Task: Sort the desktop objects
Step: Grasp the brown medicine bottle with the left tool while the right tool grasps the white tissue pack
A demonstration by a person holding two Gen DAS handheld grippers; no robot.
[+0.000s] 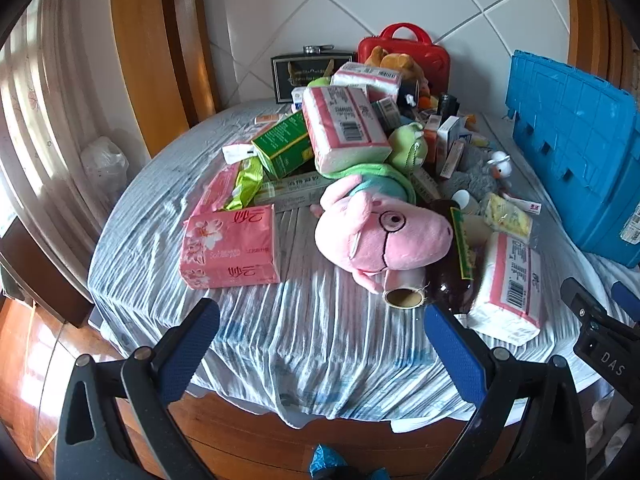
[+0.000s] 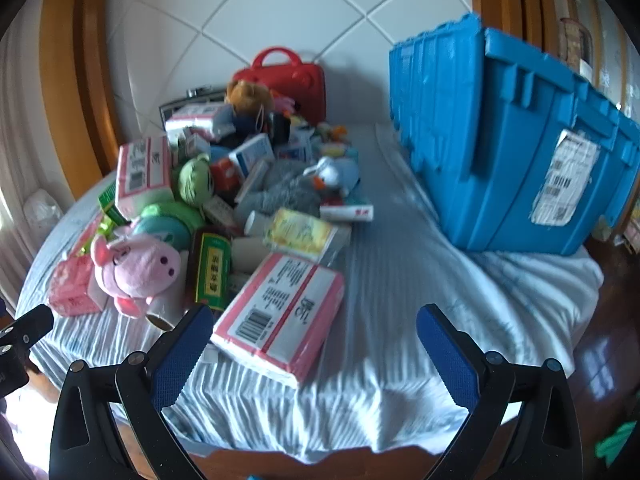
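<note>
I was just starting to sort, with my left gripper point(image 1: 320, 340) and right gripper point(image 2: 316, 340) both wide open and empty, so next I needed to grab the near pink-and-white tissue pack point(image 2: 280, 312) left of the big blue plastic bin point(image 2: 512, 140).

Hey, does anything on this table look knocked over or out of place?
Yes. The dark brown glass bottle with the green label lies on its side beside the pink plush pig, and the boxes, tissue packs and toys are heaped unsorted. The big blue plastic crate stands apart to the right.
</note>
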